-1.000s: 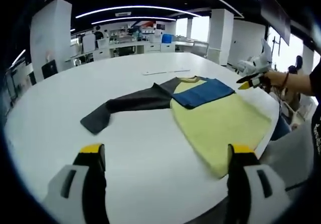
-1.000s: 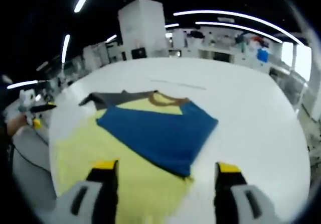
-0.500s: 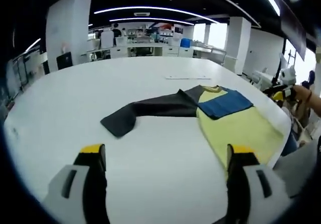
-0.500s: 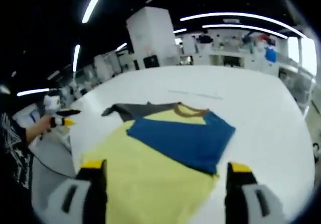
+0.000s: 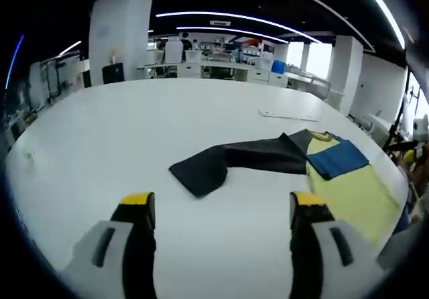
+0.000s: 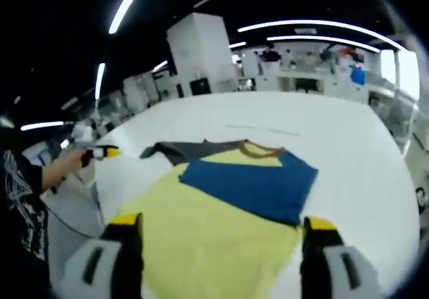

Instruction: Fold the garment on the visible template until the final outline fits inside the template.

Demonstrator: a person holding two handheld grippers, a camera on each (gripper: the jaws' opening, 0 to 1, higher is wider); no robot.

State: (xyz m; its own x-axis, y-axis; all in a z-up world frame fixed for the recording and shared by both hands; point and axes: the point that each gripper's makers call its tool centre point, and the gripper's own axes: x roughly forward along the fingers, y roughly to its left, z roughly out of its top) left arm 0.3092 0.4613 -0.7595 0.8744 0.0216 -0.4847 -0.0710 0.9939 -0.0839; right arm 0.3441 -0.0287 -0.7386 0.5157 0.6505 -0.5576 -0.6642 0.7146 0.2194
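Note:
A garment lies flat on the white table [image 5: 100,131]. Its yellow body [image 6: 214,225] is nearest my right gripper [image 6: 221,224], which hangs open just above the hem. A blue sleeve [image 6: 258,185] is folded across the chest below the brown collar [image 6: 261,150]. The dark grey sleeve [image 5: 224,163] stretches out to the side, its cuff ahead of my open left gripper [image 5: 221,205], which is apart from the cloth. In the left gripper view the yellow body [image 5: 355,192] and blue sleeve [image 5: 342,157] lie at the right. A hand holds the left gripper [image 6: 100,152] beside the table.
A thin pale strip [image 5: 288,116] lies on the table beyond the collar. The table's rounded edge [image 6: 100,192] runs close by the garment's hem. Office desks, pillars [image 5: 120,34] and ceiling lights stand far behind. A person's dark sleeve [image 6: 23,205] is at the left.
The left gripper's camera has swung toward the grey sleeve, so the garment sits further right in that view. The garment itself has not moved. Both grippers stay open.

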